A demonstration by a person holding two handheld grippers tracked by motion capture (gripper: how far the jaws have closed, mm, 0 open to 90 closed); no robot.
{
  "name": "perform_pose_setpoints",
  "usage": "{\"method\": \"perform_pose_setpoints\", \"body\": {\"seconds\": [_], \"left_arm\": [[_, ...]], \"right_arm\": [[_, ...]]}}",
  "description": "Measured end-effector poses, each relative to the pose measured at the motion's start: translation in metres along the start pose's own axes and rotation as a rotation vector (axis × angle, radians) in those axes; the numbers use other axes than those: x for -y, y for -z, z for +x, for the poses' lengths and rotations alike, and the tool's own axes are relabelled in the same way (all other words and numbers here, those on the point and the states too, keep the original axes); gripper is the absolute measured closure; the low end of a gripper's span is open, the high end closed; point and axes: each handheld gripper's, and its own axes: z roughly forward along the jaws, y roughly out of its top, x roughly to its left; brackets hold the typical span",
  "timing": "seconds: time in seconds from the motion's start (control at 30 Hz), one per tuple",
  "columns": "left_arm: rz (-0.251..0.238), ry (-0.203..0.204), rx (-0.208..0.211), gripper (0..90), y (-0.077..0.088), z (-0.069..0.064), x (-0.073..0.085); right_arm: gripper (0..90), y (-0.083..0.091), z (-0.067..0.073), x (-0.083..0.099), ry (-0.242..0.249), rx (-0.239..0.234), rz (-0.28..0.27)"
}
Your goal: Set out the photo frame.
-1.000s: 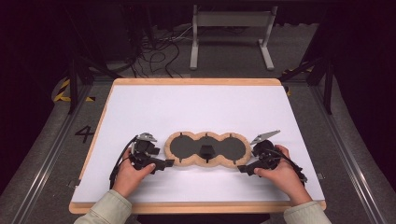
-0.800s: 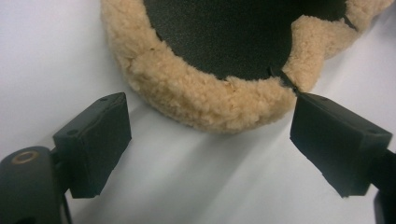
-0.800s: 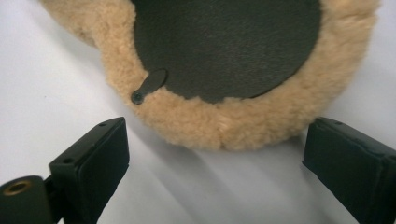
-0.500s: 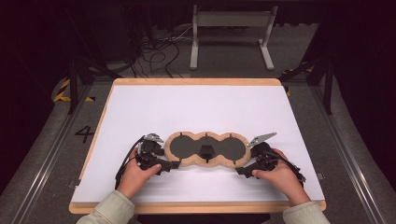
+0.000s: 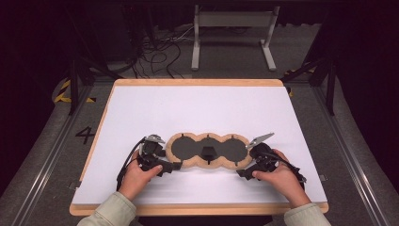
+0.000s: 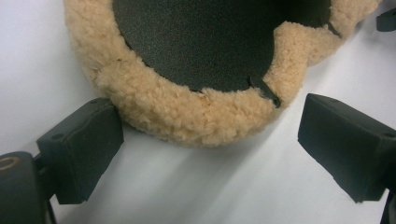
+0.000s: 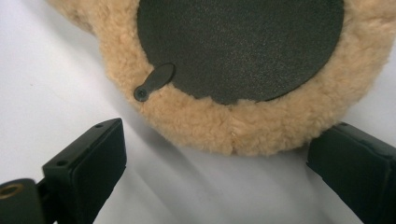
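Gaping wide, the left gripper (image 5: 176,165) sits at the left end of the fleece-rimmed mat (image 5: 208,163), its fleecy edge between the jaws. Ahead of the right gripper (image 5: 242,173), equally spread, lies the mat's right end, rim just in front.

Both grippers are black, the left gripper (image 5: 175,165) and the right gripper (image 5: 241,173) alike, each ending in two blocky matte fingers (image 6: 81,149) with small screw holes. A black cable (image 5: 126,162) trails behind the left fingers. The sleeves (image 5: 110,212) are pale greenish-beige.
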Motion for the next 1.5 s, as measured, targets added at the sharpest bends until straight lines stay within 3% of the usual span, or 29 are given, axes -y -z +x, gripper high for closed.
{"method": "perform_pose_setpoints", "body": {"seconds": [0.17,0.37,0.47,0.57,0.67,0.83,1.17,1.4,1.5], "left_arm": [[-0.006,-0.002,-0.017,11.6,0.001,0.001,-0.001],[-0.033,0.002,-0.029,15.3,0.005,-0.001,-0.001],[-0.045,0.004,-0.035,17.0,0.007,-0.001,-0.001],[-0.044,0.006,-0.03,17.1,0.007,-0.001,-0.001],[-0.039,0.014,-0.032,18.4,0.006,0.001,-0.001],[-0.053,0.053,-0.019,21.4,0.006,0.004,-0.001],[-0.035,0.06,-0.054,23.9,0.001,0.003,-0.002],[-0.04,0.057,-0.079,24.3,0.002,0.0,-0.002],[-0.067,0.04,-0.115,27.3,0.006,-0.004,-0.002]], "right_arm": [[5.1,0.004,-0.006,0.003,-0.044,-0.071,-0.021],[7.4,0.006,-0.007,0.002,-0.064,-0.075,-0.023],[10.9,0.01,-0.008,0.002,-0.071,-0.065,-0.055],[10.9,0.014,-0.01,0.002,-0.081,-0.082,-0.074],[10.9,0.012,-0.011,0.004,-0.093,-0.106,-0.058],[11.8,0.009,-0.015,0.005,-0.13,-0.138,-0.058],[27.5,0.012,-0.02,0.007,-0.216,-0.096,-0.102],[27.6,0.013,-0.016,0.005,-0.2,-0.064,-0.089],[29.0,0.015,-0.013,0.004,-0.179,-0.039,-0.092]]}}
